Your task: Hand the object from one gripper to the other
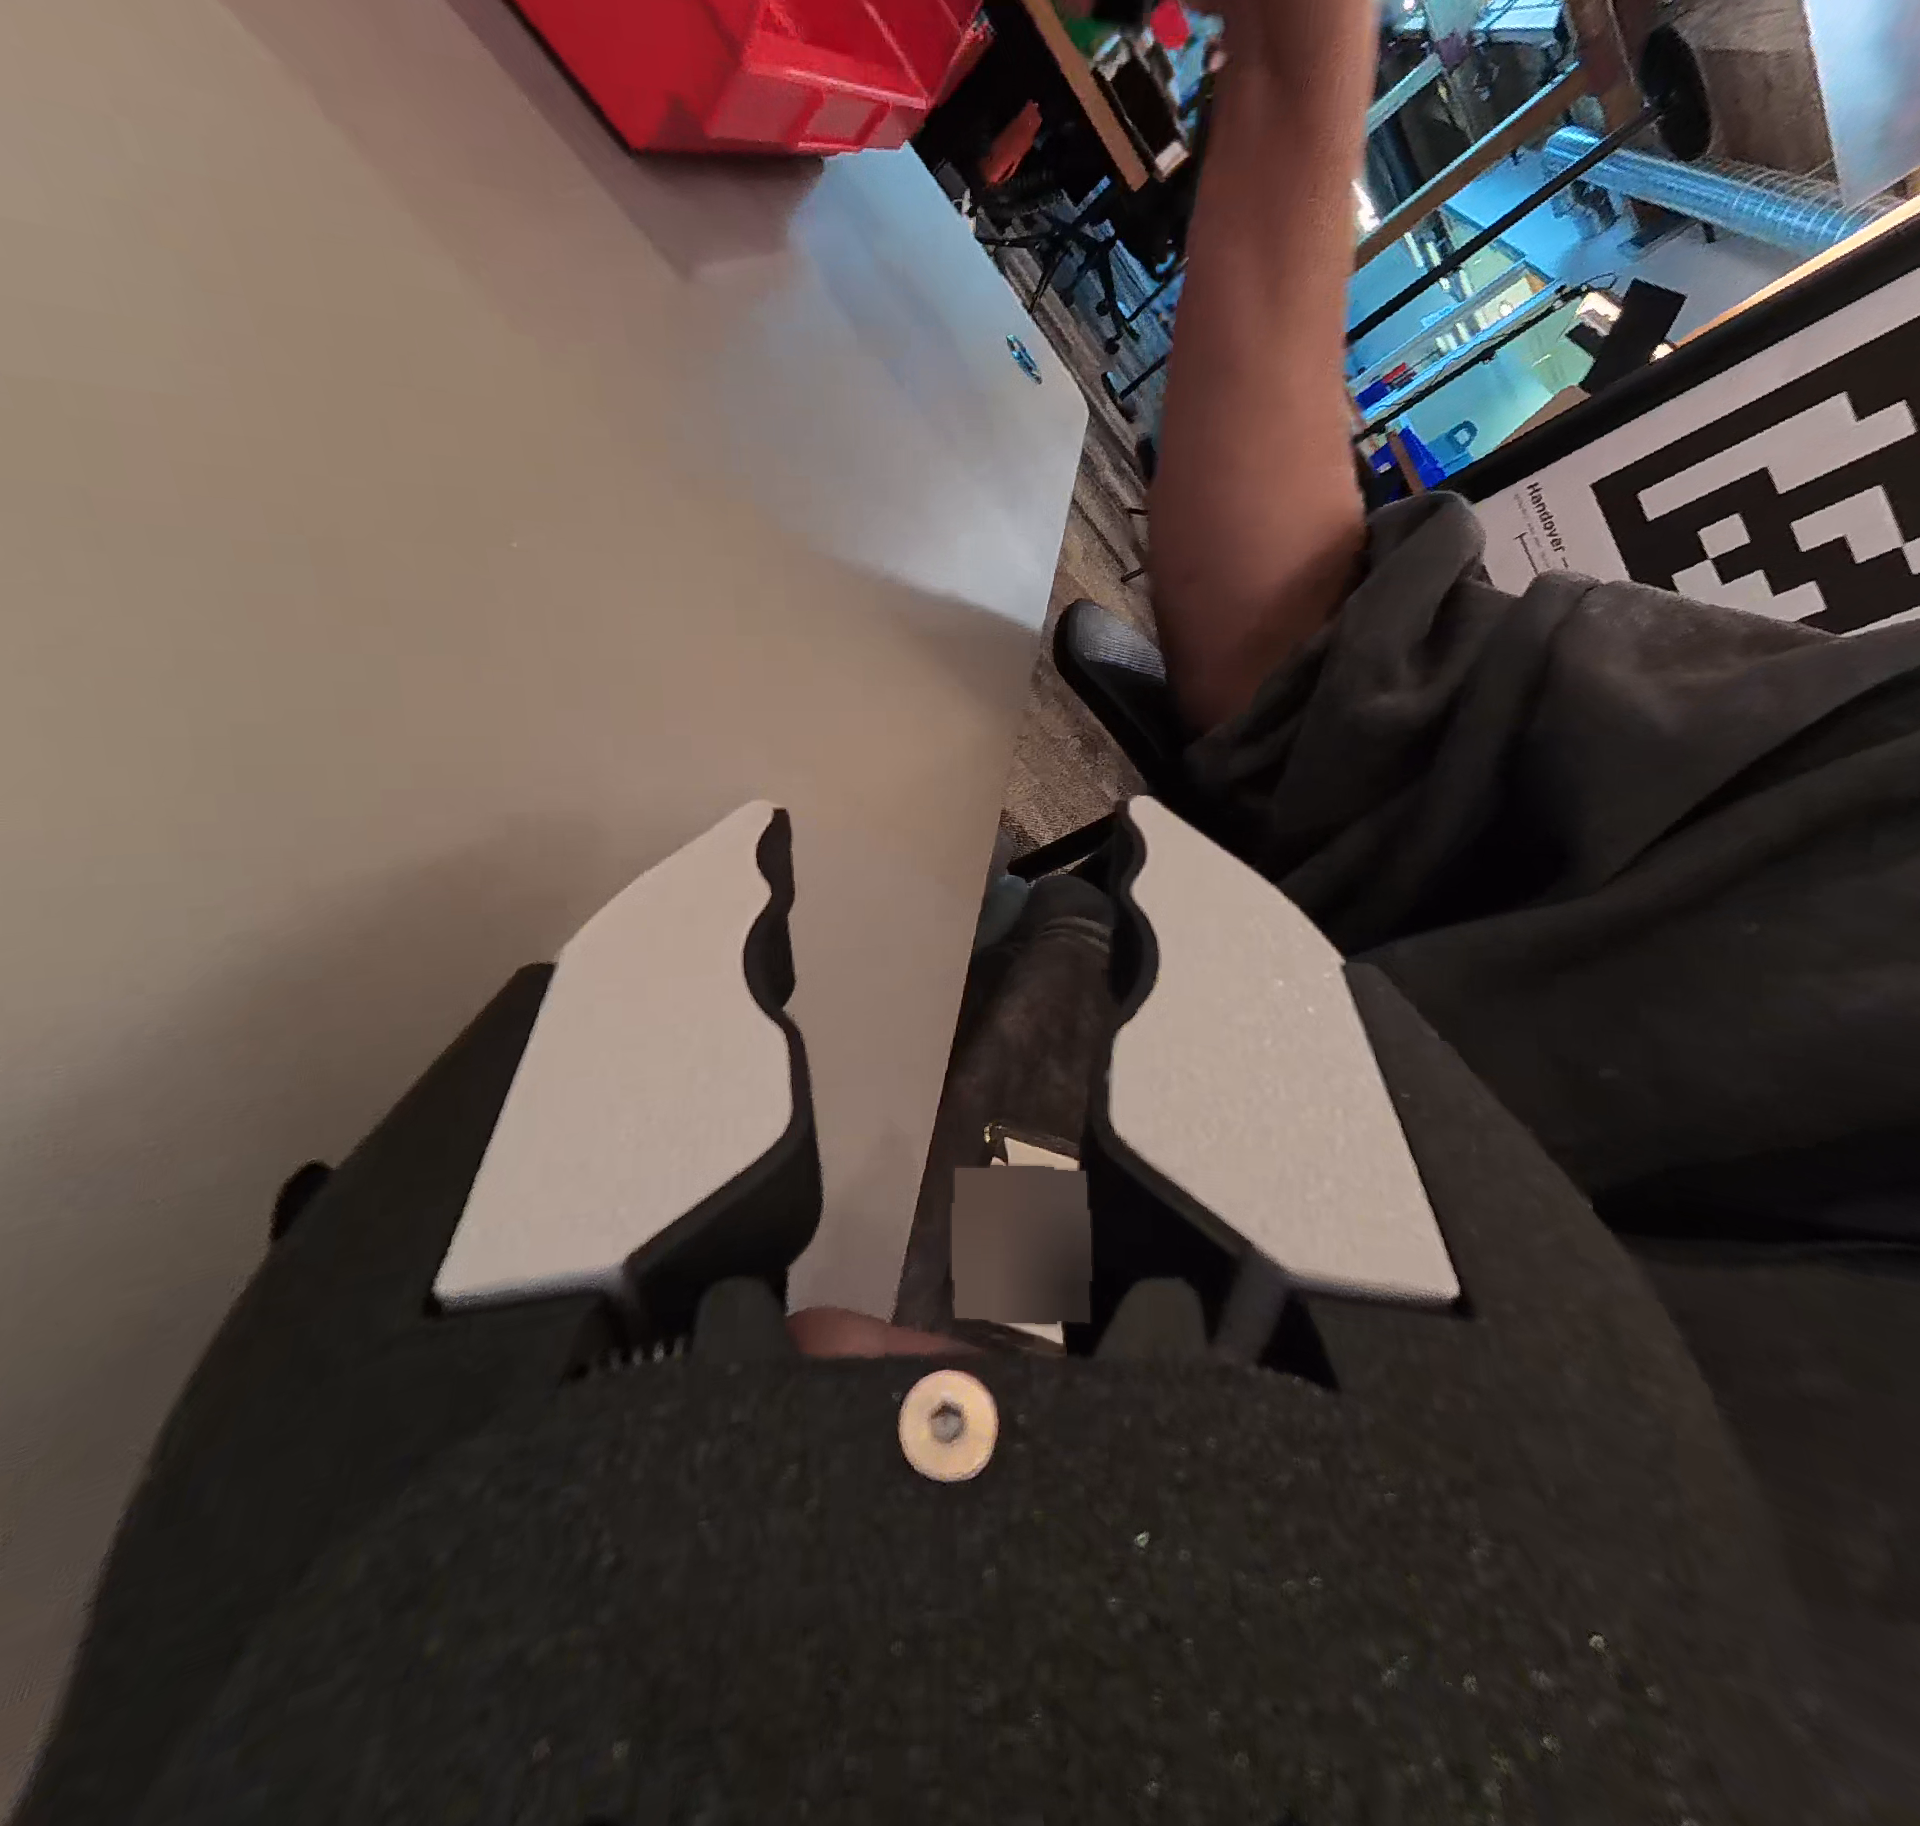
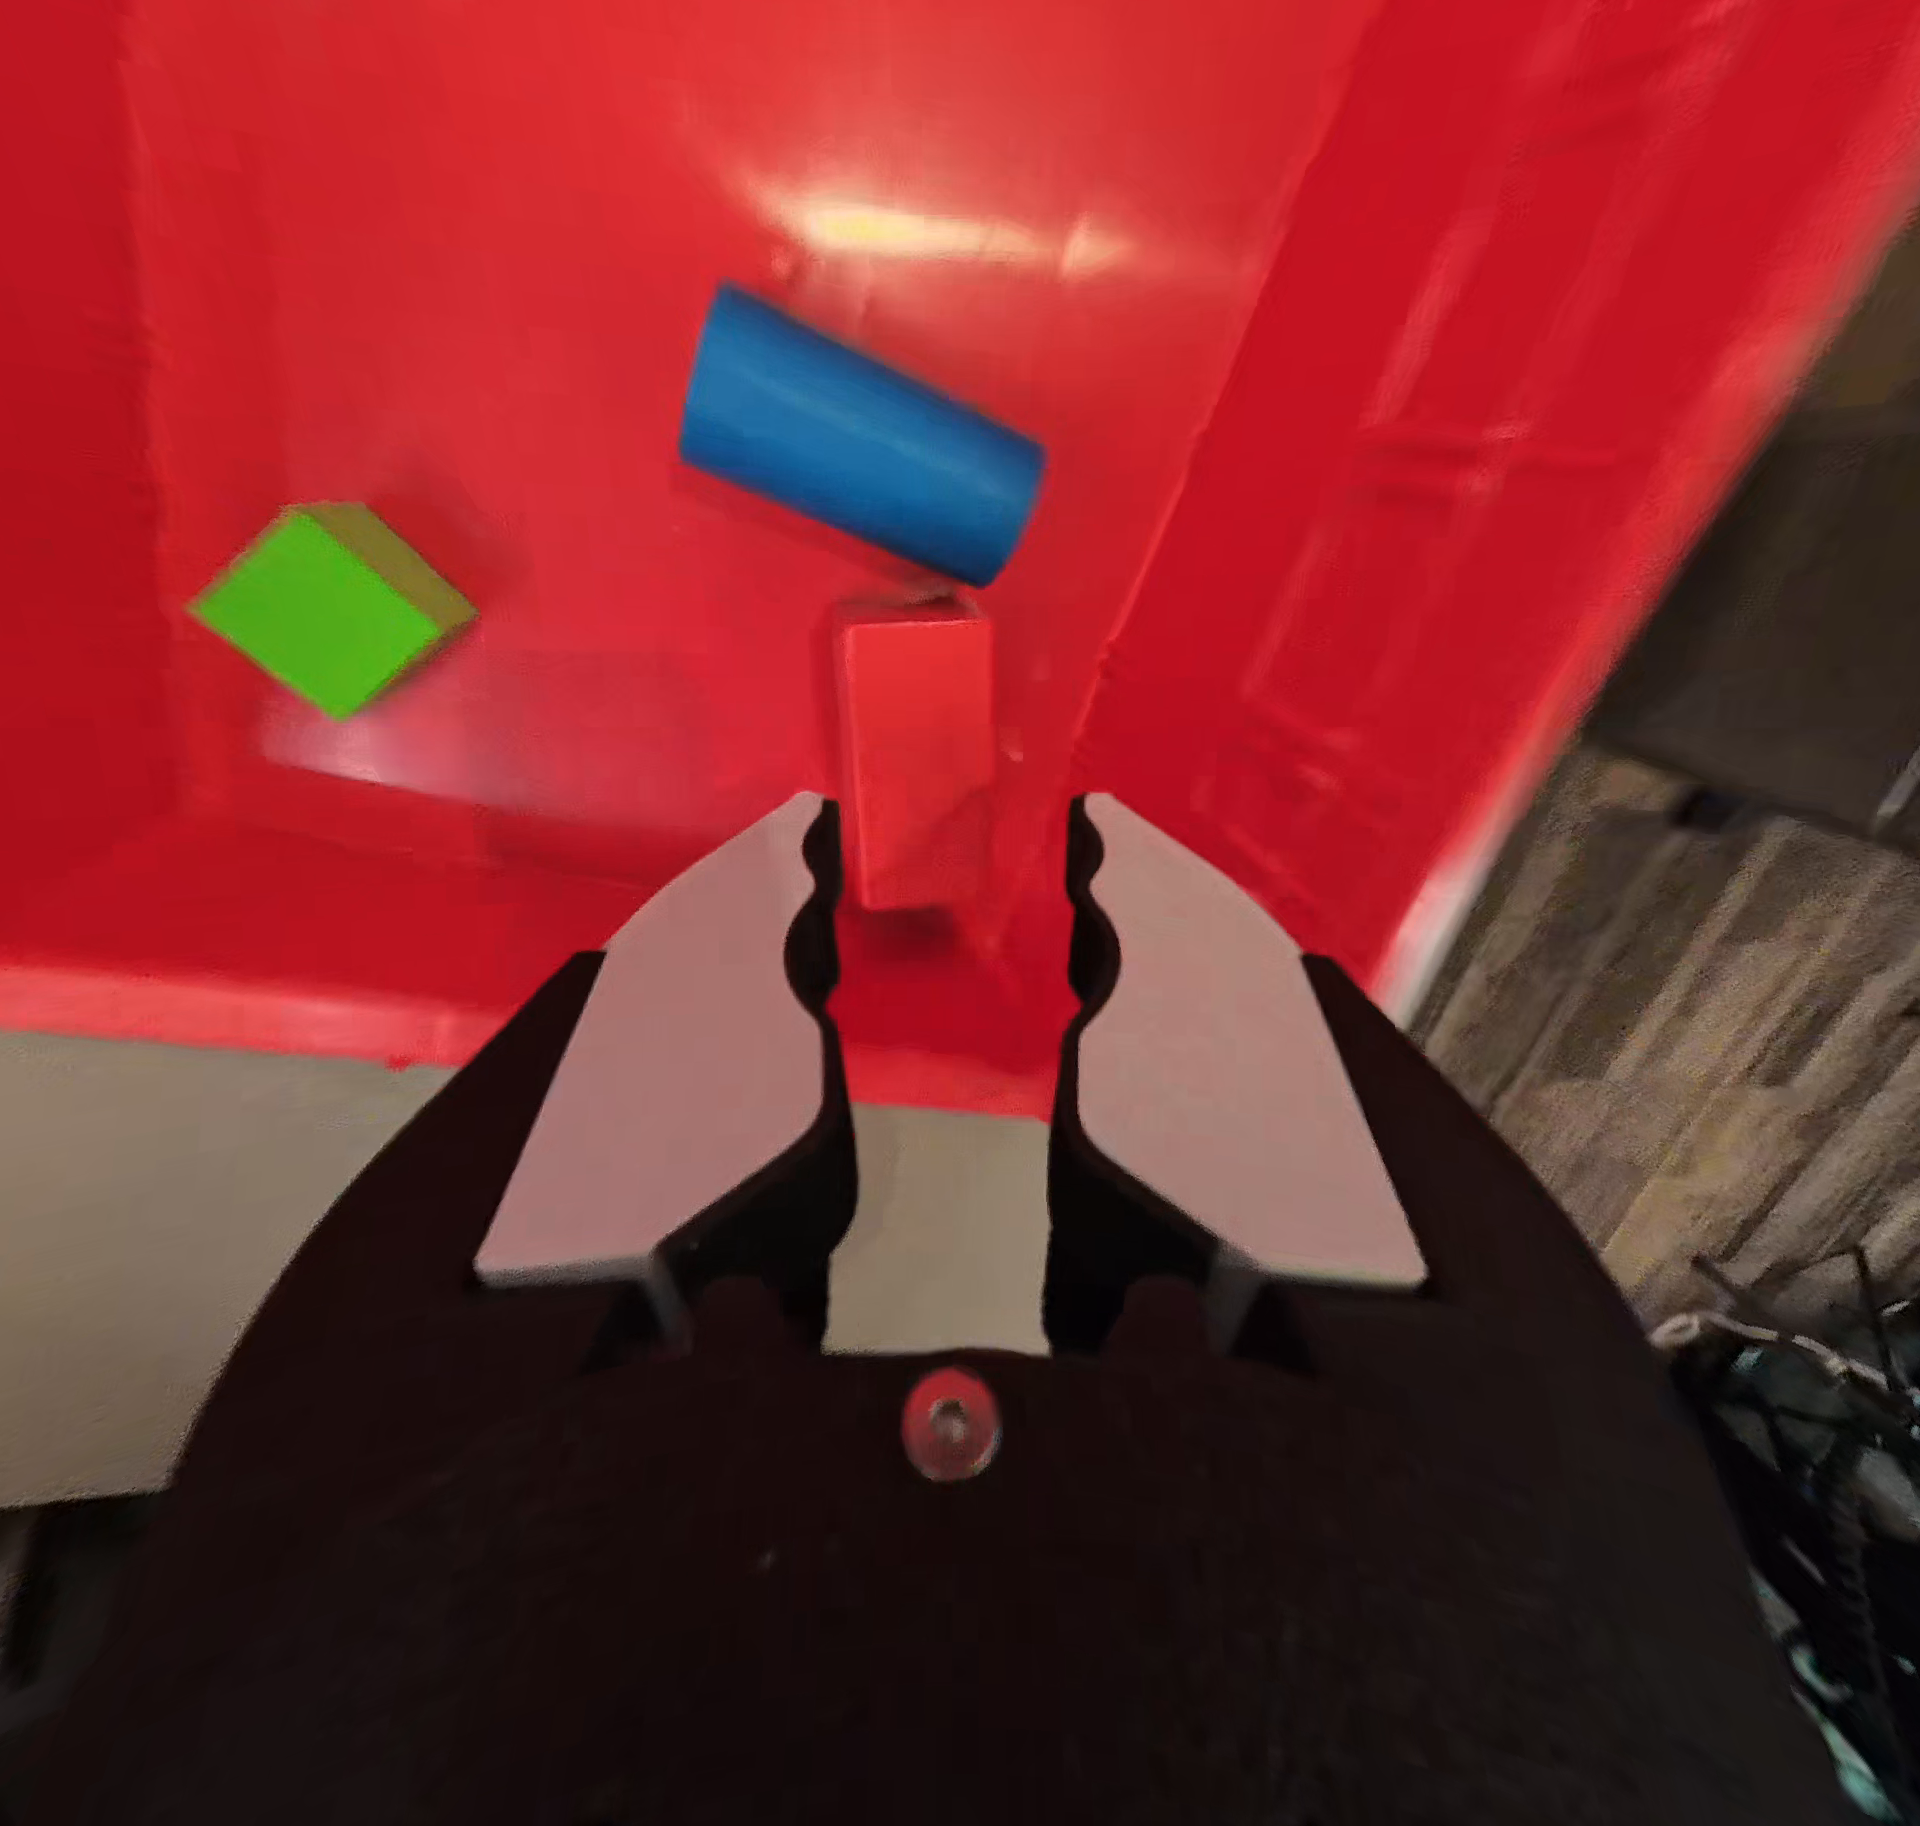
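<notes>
Right gripper [image 2: 951, 846] open and empty over the red bin [image 2: 520, 166], red block [image 2: 914, 758] just past its tips, seemingly touching the blue cylinder [image 2: 862, 436], green cube [image 2: 327, 613] apart; left gripper [image 1: 956, 872] open, empty, at the table [image 1: 364, 477] edge.

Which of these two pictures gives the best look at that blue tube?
The right wrist view: the blue tube lies in plain sight inside the red bin, beyond the open right gripper. The left wrist view shows only the bin's outside, far off, not the tube.
</notes>
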A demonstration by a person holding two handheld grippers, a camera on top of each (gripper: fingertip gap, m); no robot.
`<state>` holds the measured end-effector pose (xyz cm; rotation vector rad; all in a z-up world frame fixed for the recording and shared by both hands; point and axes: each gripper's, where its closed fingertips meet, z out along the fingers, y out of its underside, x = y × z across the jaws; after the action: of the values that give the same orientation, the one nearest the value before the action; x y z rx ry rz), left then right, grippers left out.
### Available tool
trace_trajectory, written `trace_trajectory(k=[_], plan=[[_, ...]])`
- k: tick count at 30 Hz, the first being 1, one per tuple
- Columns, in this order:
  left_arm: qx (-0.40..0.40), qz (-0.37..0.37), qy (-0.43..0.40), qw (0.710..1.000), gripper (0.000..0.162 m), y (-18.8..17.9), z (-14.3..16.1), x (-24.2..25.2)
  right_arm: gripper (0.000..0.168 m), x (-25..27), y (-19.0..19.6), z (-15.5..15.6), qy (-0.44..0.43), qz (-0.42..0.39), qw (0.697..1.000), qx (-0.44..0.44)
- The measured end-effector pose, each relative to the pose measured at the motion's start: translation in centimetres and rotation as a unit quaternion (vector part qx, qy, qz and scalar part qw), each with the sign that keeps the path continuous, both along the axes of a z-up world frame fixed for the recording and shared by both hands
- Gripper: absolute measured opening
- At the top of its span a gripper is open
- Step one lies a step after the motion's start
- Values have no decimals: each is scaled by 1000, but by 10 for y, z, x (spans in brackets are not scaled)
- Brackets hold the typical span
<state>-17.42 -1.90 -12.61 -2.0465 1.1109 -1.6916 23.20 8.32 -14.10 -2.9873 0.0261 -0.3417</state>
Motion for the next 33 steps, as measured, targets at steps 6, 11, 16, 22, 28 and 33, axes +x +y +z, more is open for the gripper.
trace_trajectory(k=[6,11,16,22,28,33], plan=[[97,69,49,992,56,29,-8,-9,33,-64,9,156,-54,119,945,300],[180,123,88,972,56,54,-9,-23,28,-166,-22,123,77,199,885,413],[263,267,147,915,48,112,5,-68,35,-236,-82,1,198,202,882,376],[328,245,194,892,63,169,56,-129,34,-270,-99,17,274,250,825,427],[475,106,347,802,68,251,58,-184,33,-246,-103,11,211,259,838,431],[478,-25,457,750,74,304,26,-198,33,-233,-100,11,215,242,842,431]])
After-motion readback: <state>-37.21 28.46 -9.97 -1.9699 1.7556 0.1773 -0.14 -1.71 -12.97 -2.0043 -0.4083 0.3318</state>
